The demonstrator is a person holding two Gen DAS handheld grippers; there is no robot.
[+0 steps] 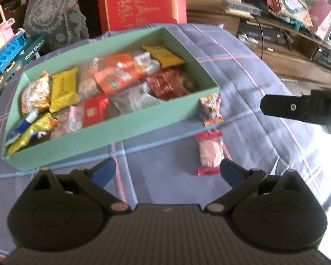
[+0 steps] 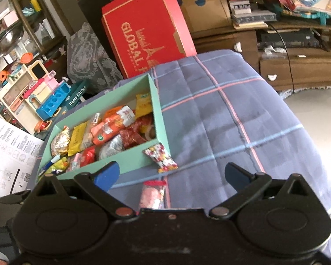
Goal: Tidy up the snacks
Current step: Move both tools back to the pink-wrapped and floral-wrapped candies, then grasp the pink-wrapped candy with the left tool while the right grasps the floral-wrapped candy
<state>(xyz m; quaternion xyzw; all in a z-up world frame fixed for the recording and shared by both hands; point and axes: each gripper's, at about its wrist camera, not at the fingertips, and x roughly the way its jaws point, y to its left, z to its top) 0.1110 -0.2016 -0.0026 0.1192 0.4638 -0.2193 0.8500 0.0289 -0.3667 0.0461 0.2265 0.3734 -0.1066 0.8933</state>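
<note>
Most snacks are already in the box (image 1: 112, 137); two packets (image 1: 210, 153) at its 4 o'clock remain, both grippers (image 1: 167, 172) (image 2: 173, 176) spread empty.

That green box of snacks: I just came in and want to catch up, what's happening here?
Someone with a gripper in each hand is tidying snacks into the green box on the plaid cloth. The box is mostly full. Two packets remain outside: a colourful one leaning on its corner and a pink one on the cloth. The left gripper and right gripper are open, holding nothing.
</note>
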